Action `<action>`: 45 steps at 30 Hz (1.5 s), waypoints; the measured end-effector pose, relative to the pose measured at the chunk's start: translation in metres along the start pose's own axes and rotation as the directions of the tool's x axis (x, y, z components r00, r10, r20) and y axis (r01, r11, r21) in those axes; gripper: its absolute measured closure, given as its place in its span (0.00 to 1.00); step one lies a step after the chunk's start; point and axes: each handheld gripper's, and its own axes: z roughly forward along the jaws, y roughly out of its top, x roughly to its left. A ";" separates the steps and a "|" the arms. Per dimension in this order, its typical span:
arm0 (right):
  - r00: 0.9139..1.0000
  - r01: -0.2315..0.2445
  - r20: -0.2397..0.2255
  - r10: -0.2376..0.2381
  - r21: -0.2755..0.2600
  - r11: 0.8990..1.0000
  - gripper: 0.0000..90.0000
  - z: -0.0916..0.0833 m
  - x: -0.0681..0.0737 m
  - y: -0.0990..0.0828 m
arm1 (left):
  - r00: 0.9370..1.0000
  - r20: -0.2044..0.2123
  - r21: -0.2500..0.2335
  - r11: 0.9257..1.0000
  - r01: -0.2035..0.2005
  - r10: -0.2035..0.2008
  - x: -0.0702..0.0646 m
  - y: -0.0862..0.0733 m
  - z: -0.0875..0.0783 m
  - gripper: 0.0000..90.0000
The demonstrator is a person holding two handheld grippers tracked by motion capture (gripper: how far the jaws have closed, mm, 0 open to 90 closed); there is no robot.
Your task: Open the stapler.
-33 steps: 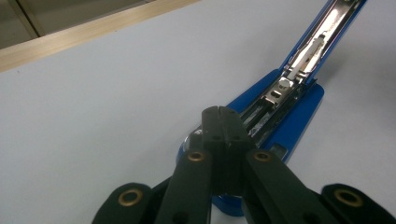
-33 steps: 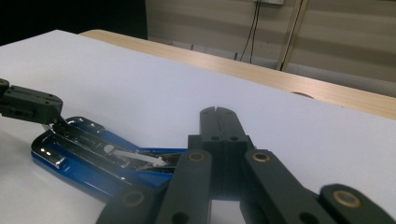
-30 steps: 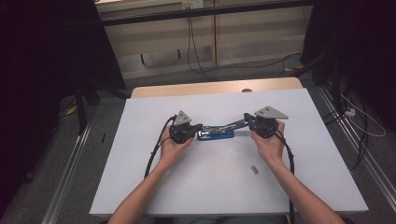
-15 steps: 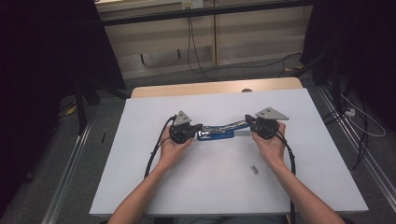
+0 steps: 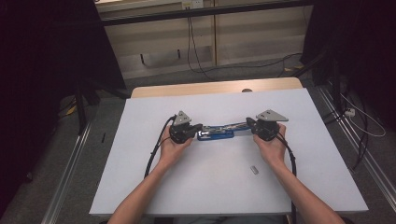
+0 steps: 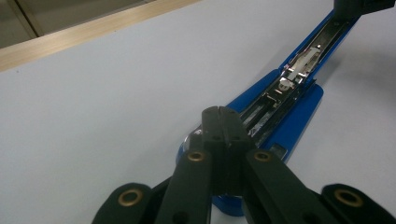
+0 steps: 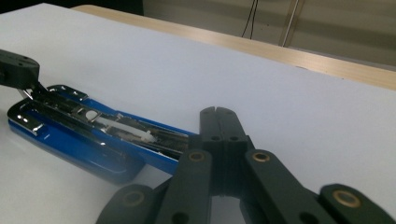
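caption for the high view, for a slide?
Two hand-held grippers, left and right, jaws shut, at either end of an opened blue stapler on a white table.

Blue stapler [image 5: 215,134] (chrome inside) on a white table [image 5: 224,186]; black fingers [image 6: 223,135].

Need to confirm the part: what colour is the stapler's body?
Blue stapler, with a silver metal channel; clearest in the right gripper view.

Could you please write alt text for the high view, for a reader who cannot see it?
On a white table, a person's two hands hold an opened blue stapler between the left tool and the right tool. A small metal piece lies nearer the person.
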 end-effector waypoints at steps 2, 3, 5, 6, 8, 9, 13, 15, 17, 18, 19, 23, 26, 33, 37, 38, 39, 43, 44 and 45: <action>1.000 0.004 -0.004 -0.004 0.008 1.000 1.00 0.002 0.000 -0.002 | 1.000 -0.003 -0.001 1.000 -0.006 0.006 0.000 0.000 0.000 1.00; 1.000 0.006 -0.003 -0.006 0.008 1.000 1.00 0.002 0.000 -0.003 | 1.000 -0.003 -0.001 1.000 -0.007 0.007 0.000 0.000 0.000 1.00; 1.000 0.010 -0.002 -0.010 0.010 1.000 1.00 0.002 0.001 -0.003 | 1.000 -0.003 0.000 1.000 -0.006 0.006 0.000 0.000 0.000 1.00; 1.000 0.015 -0.003 -0.014 0.011 1.000 1.00 0.002 0.002 -0.003 | 1.000 -0.003 0.000 1.000 -0.006 0.006 0.000 0.000 0.000 1.00; 1.000 0.021 -0.005 -0.021 0.012 1.000 1.00 0.003 0.004 -0.003 | 1.000 -0.002 -0.002 1.000 -0.006 0.006 0.000 0.000 0.000 1.00; 1.000 0.021 -0.008 -0.021 0.012 1.000 1.00 0.003 0.004 -0.003 | 1.000 -0.003 0.000 1.000 -0.006 0.006 0.000 0.000 0.000 1.00; 1.000 0.017 -0.008 -0.017 0.009 1.000 1.00 0.003 0.004 -0.003 | 1.000 -0.012 -0.002 1.000 -0.019 0.019 -0.002 0.000 0.000 1.00; 1.000 0.008 -0.008 -0.008 0.004 1.000 1.00 0.003 0.003 -0.003 | 1.000 -0.021 0.006 1.000 -0.023 0.023 -0.003 0.001 0.000 1.00; 1.000 0.003 -0.011 -0.003 0.003 1.000 1.00 0.002 0.003 -0.004 | 1.000 -0.019 0.006 1.000 -0.023 0.023 -0.002 0.001 0.000 1.00; 1.000 -0.004 -0.014 0.004 0.001 1.000 1.00 0.002 0.003 -0.004 | 1.000 -0.019 0.006 1.000 -0.022 0.022 -0.002 0.001 0.000 1.00; 1.000 -0.008 -0.016 0.008 -0.002 1.000 1.00 0.002 0.003 -0.005 | 1.000 -0.018 0.004 1.000 -0.019 0.019 -0.002 0.001 0.000 1.00; 1.000 -0.001 -0.021 0.001 -0.001 1.000 1.00 0.003 0.004 -0.005 | 1.000 -0.003 -0.014 1.000 -0.006 0.006 -0.001 0.001 0.000 1.00; 1.000 -0.007 -0.029 0.007 -0.005 1.000 1.00 0.003 0.003 -0.005 | 1.000 -0.005 -0.028 1.000 -0.014 0.014 -0.002 0.004 -0.001 1.00; 0.999 -0.025 -0.037 0.025 -0.015 1.000 1.00 0.001 0.001 -0.004 | 1.000 -0.012 -0.031 0.999 -0.015 0.015 -0.002 0.005 -0.003 1.00; 0.999 -0.028 -0.046 0.027 -0.023 0.999 1.00 -0.001 0.000 -0.002 | 1.000 -0.021 -0.037 0.999 -0.018 0.017 -0.001 0.006 -0.005 1.00; 0.999 -0.030 -0.046 0.029 -0.025 0.999 1.00 -0.001 0.000 -0.002 | 1.000 -0.025 -0.045 0.999 -0.019 0.017 -0.001 0.007 -0.006 1.00; 0.998 -0.035 -0.054 0.033 -0.029 0.999 1.00 -0.001 -0.001 -0.002 | 1.000 -0.023 -0.059 0.998 -0.010 0.009 0.000 0.008 -0.008 0.99; 0.998 -0.040 -0.057 0.037 -0.039 0.998 1.00 -0.002 -0.001 -0.002 | 1.000 -0.026 -0.070 0.997 0.015 -0.017 0.002 0.009 -0.011 0.91; 0.997 -0.043 -0.060 0.040 -0.044 0.998 1.00 -0.003 -0.002 -0.001 | 1.000 -0.023 -0.063 0.998 0.015 -0.016 0.002 0.008 -0.011 0.90; 0.997 -0.046 -0.060 0.043 -0.047 0.998 1.00 -0.003 -0.002 -0.001 | 1.000 -0.024 -0.062 0.998 0.016 -0.017 0.003 0.008 -0.011 0.90</action>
